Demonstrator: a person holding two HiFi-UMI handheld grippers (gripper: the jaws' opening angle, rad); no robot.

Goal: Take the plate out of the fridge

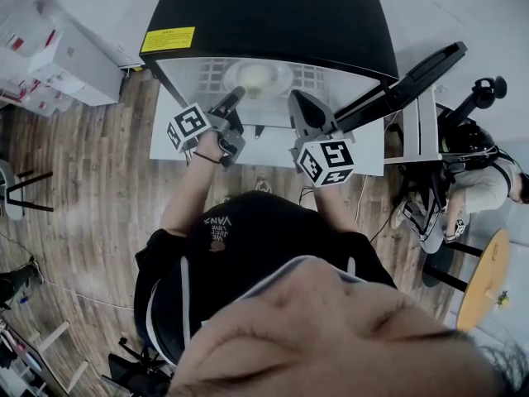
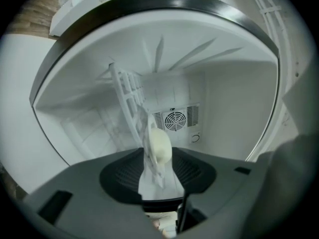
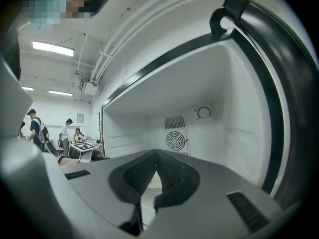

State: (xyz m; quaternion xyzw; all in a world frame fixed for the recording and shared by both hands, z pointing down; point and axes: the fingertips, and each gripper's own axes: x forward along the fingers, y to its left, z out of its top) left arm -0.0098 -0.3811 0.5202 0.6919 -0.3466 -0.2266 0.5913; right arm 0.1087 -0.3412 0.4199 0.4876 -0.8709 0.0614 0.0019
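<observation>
A pale round plate (image 1: pixel 258 77) lies on the wire shelf (image 1: pixel 318 77) inside the open black fridge (image 1: pixel 273 15). My left gripper (image 1: pixel 238 94) reaches in at the plate's left rim. In the left gripper view the plate (image 2: pixel 159 146) shows edge-on between the wide-apart jaws of the left gripper (image 2: pixel 159 176), and the pads stand clear of it. The wire shelf (image 2: pixel 127 91) runs back toward the fan vent (image 2: pixel 175 119). My right gripper (image 1: pixel 296 100) hovers at the fridge opening right of the plate. The right gripper (image 3: pixel 156 157) is shut with nothing in it.
The fridge door (image 1: pixel 413 77) swings open to the right. White boxes (image 1: pixel 58 52) sit on the floor at the left. A seated person (image 1: pixel 488 180) and a round wooden table (image 1: pixel 483 279) are at the right. Several people (image 3: pixel 37 128) stand far behind.
</observation>
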